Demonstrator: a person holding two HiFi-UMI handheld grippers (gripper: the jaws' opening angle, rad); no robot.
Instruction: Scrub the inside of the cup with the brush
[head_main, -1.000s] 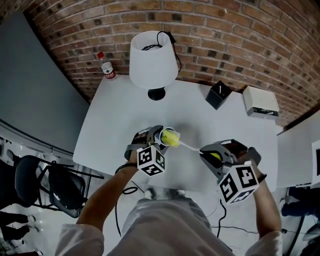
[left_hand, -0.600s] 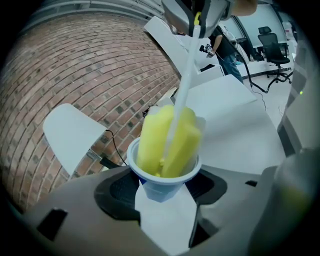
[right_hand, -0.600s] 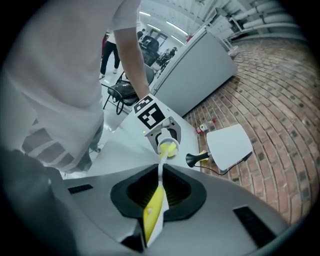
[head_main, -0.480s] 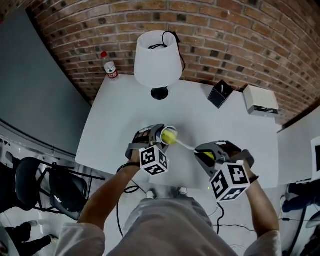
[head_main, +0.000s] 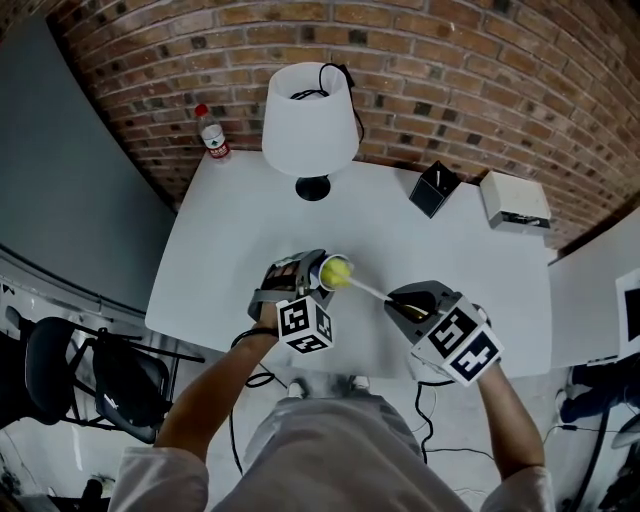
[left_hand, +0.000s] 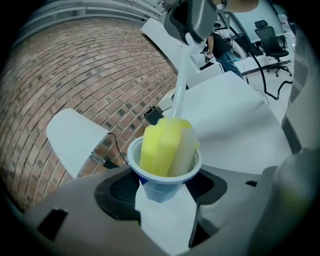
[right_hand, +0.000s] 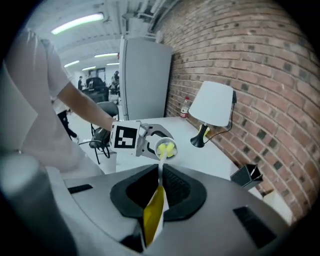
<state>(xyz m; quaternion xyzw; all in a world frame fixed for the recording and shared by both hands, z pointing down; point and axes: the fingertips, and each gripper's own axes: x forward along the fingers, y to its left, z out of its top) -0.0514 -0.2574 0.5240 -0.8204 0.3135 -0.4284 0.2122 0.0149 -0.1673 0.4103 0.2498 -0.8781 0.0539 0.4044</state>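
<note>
Mid-scrub over the white table (head_main: 230, 220). Grips the small white cup (left_hand: 163, 181) low on its wall w/ the left gripper (head_main: 312, 276), jaws pressed against both sides, mouth tipped across toward the other hand's tool. Pinches the yellow end of the brush handle (right_hand: 154, 212) in the right gripper (head_main: 412, 304), jaws closed tight on it, w/ the thin white shaft reaching over to the cup. Fills the cup's mouth w/ the yellow-and-white sponge head (left_hand: 167, 147), upper part poking above the rim.

Vs. one sec ago: has brought the right gripper in closer to the left and rolled it, going by the new angle of its marker cube (head_main: 458, 343). Seems to have seated the sponge a touch deeper, though hard to be sure from the head view, small as it shows there. Has kept the cup about where it was.

Reads as scrubbing under way, prob. a push-and-twist stroke, not an approach or a pull-out. Too early to call the inside done; no telling how far down the sponge reaches, w/ the cup's floor hidden behind it. In the background by the brick wall (head_main: 480, 70): lamp (head_main: 308, 115) and bottle (head_main: 212, 135), well apart from the work.
</note>
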